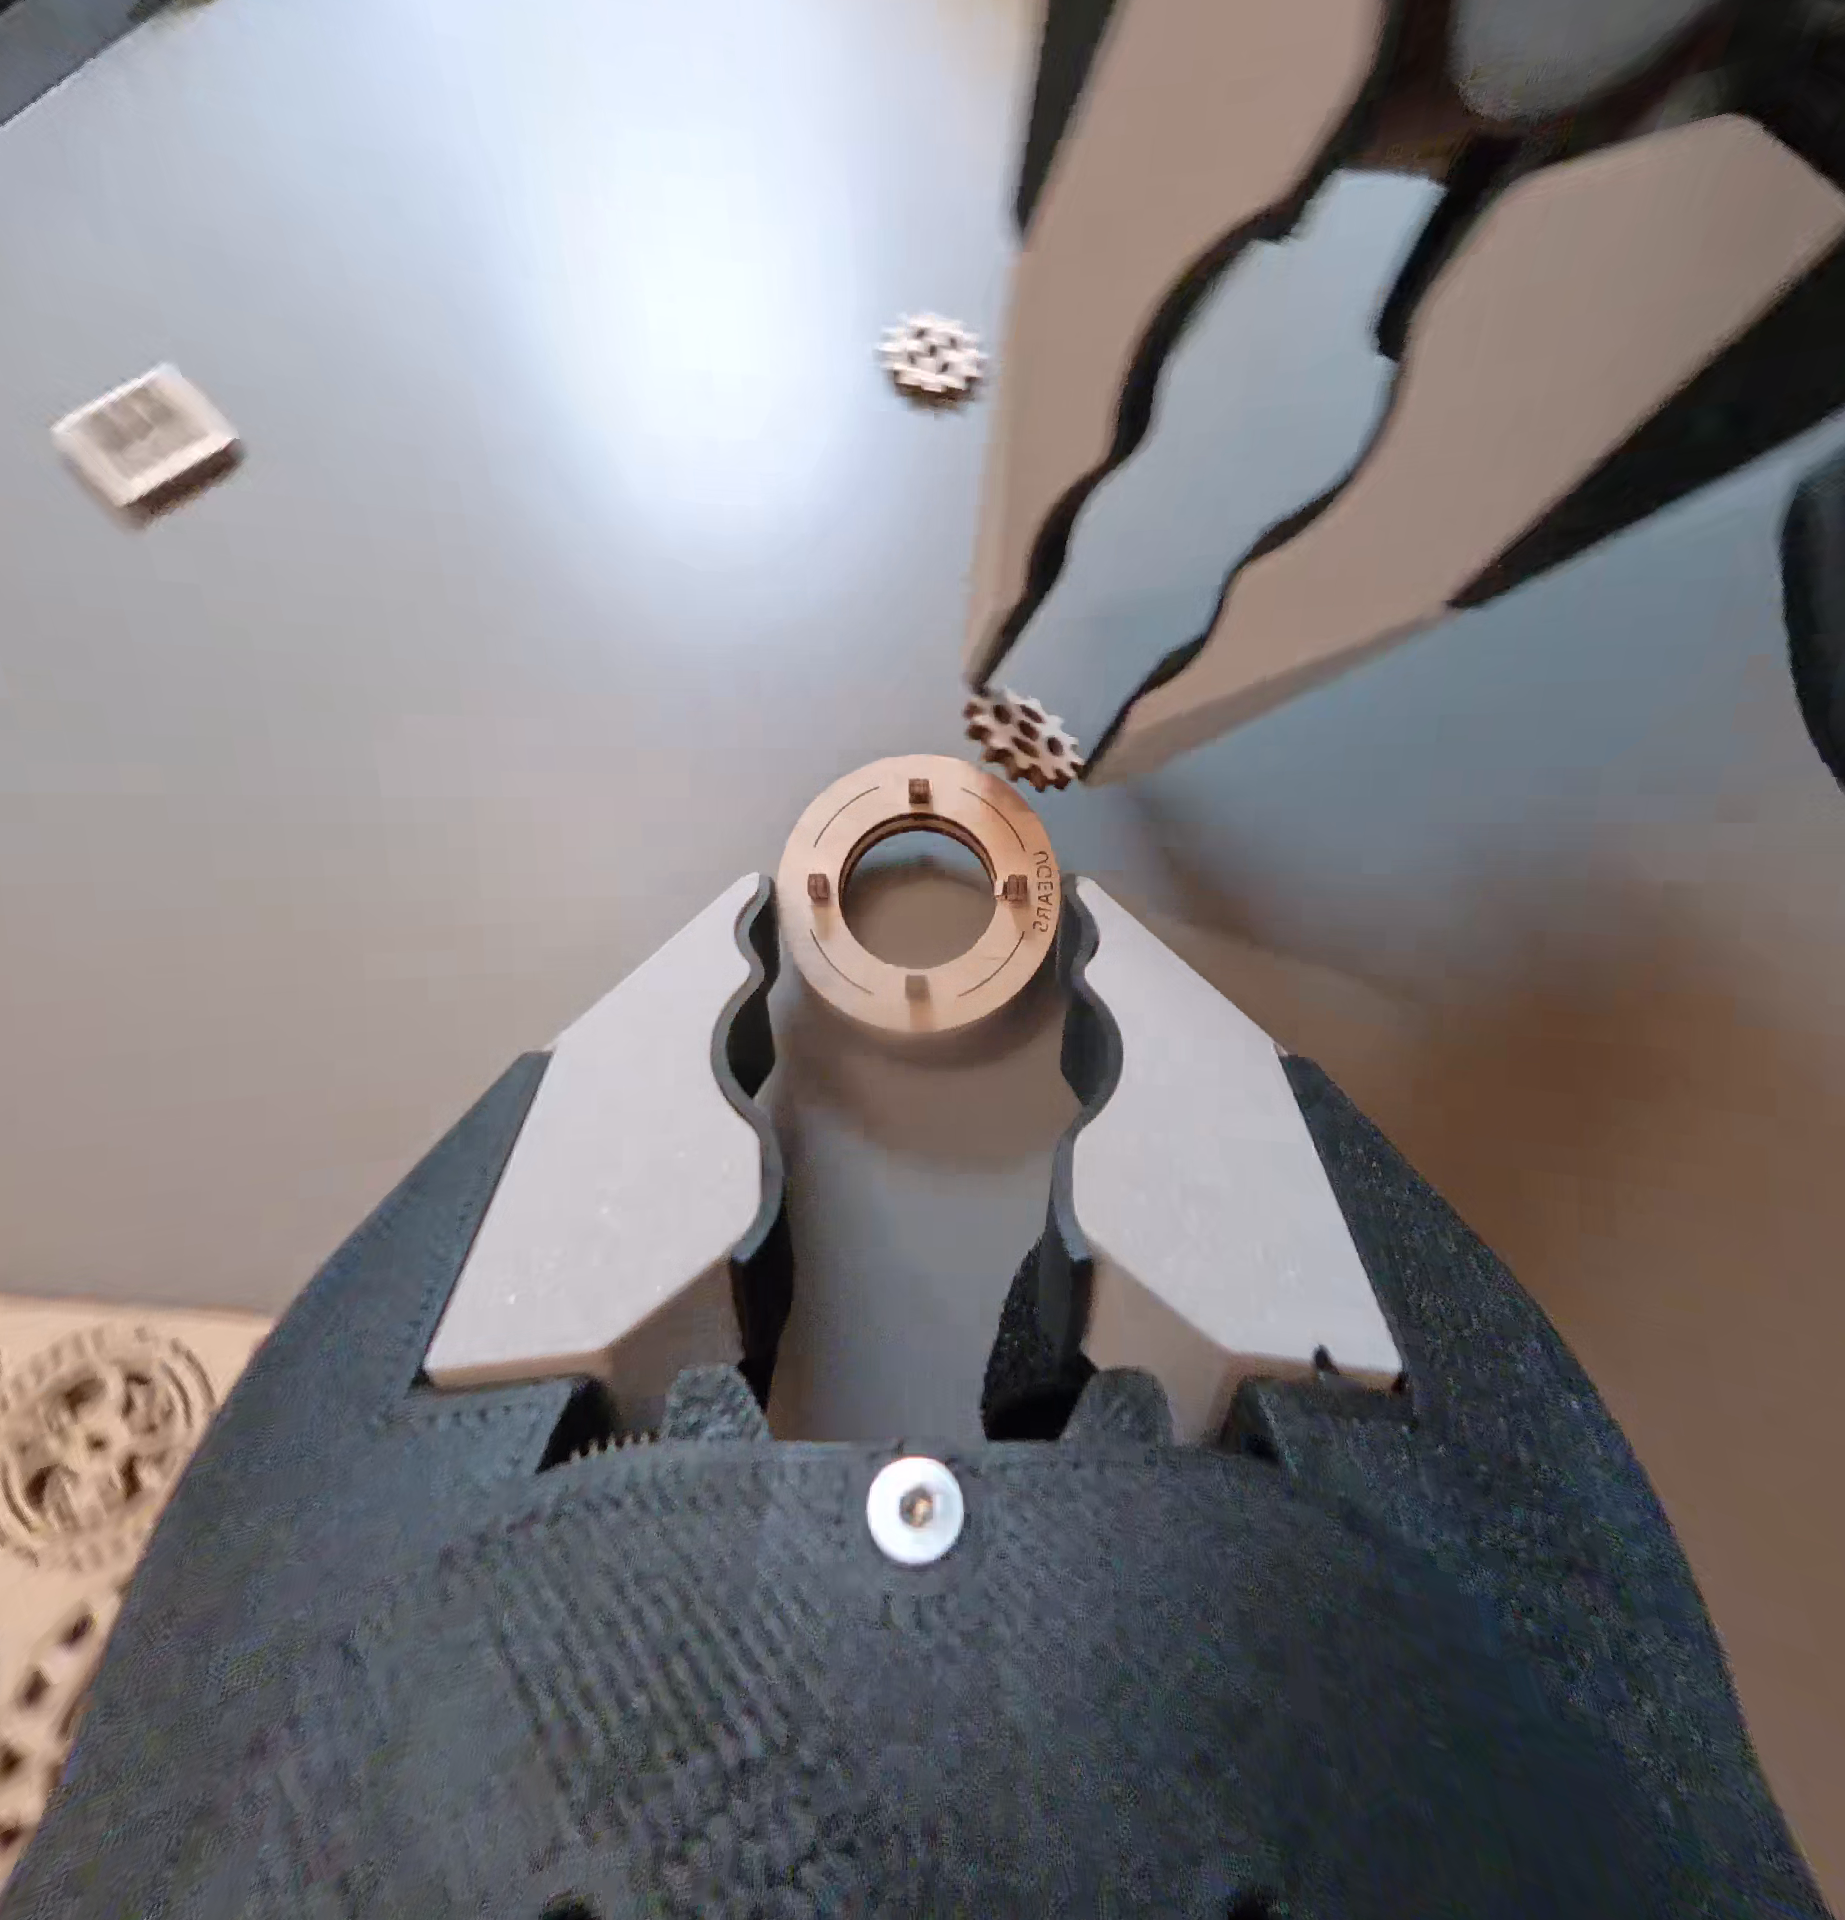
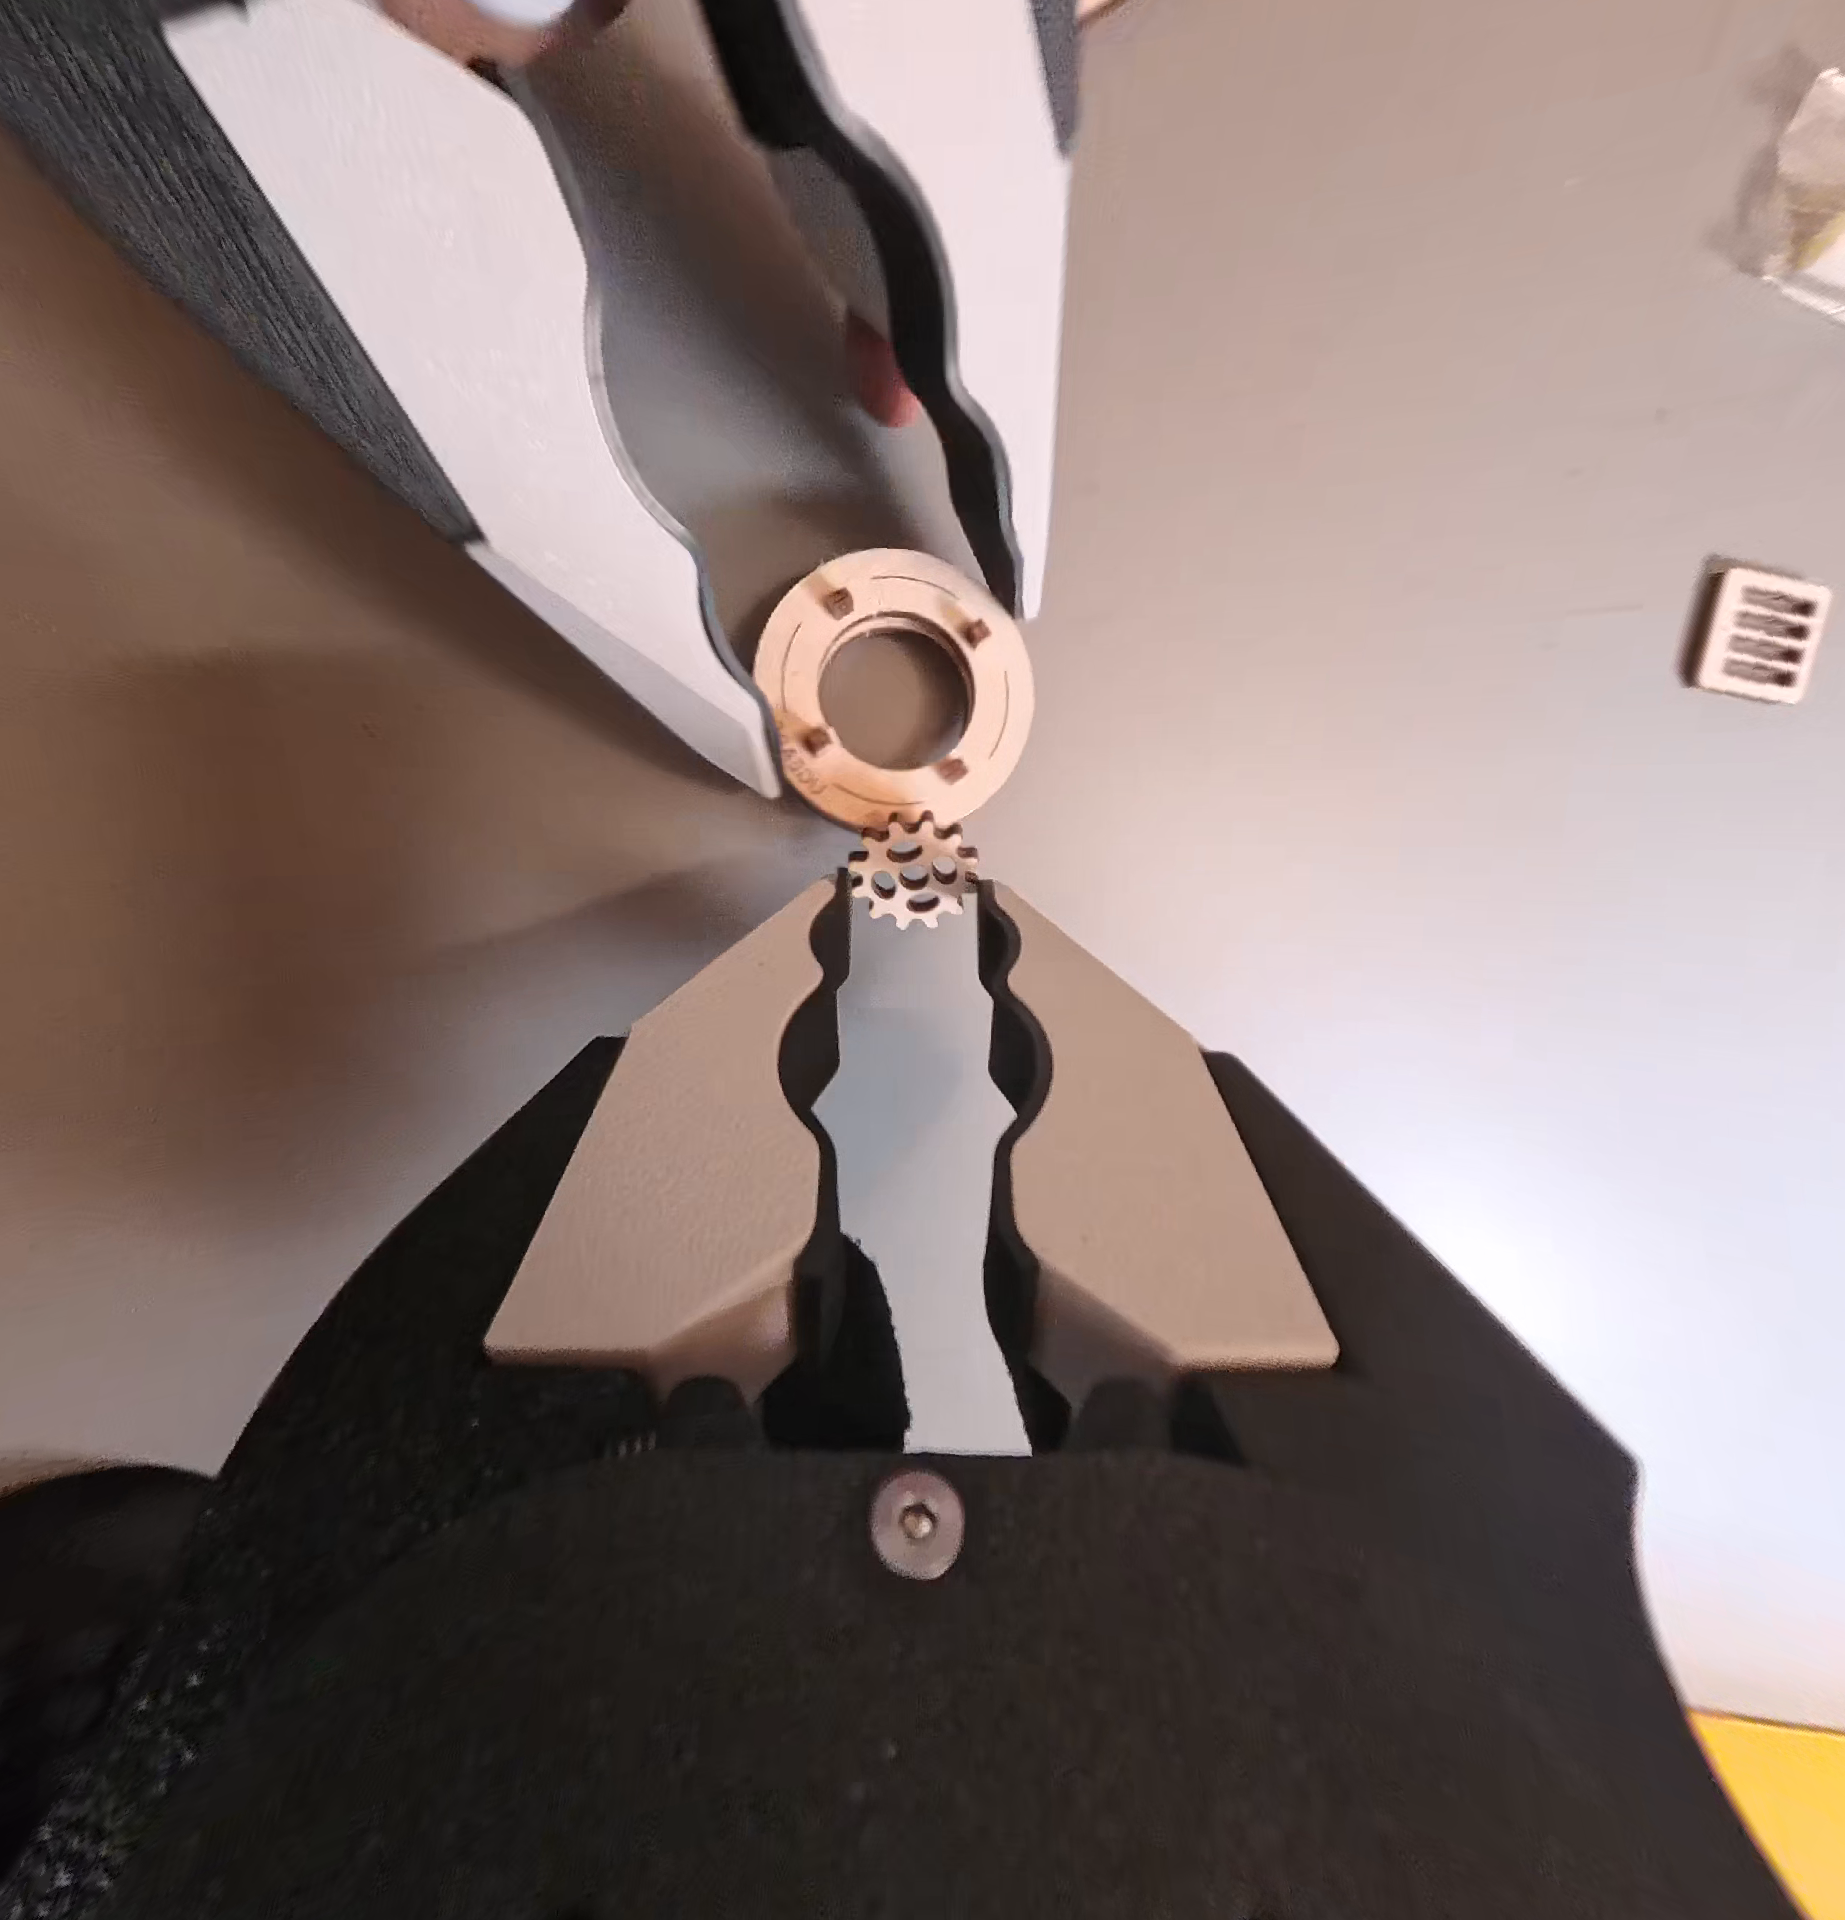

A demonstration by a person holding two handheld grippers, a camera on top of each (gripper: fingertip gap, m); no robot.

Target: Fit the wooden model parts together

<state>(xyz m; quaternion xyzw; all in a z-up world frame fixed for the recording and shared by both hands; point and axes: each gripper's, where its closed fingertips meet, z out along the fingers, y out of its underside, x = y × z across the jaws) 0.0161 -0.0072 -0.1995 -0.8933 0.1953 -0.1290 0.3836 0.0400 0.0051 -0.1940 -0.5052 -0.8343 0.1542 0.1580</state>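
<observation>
Both jaws are clenched on wooden parts: the left gripper (image 1: 916,896) grips a wooden ring (image 1: 916,909) at its tips, the right gripper (image 2: 914,881) pinches a small gear (image 2: 912,876), both held above the grey surface (image 1: 482,727), the gear's teeth just beside the ring's rim. Only the left wrist view shows a second gear (image 1: 934,356) lying far off and a cut-out wooden sheet (image 1: 56,1455) at near left. A small slotted square piece (image 2: 1756,635) lies well apart; the right wrist view alone shows crumpled clear wrapping (image 2: 1822,197) at far right.
</observation>
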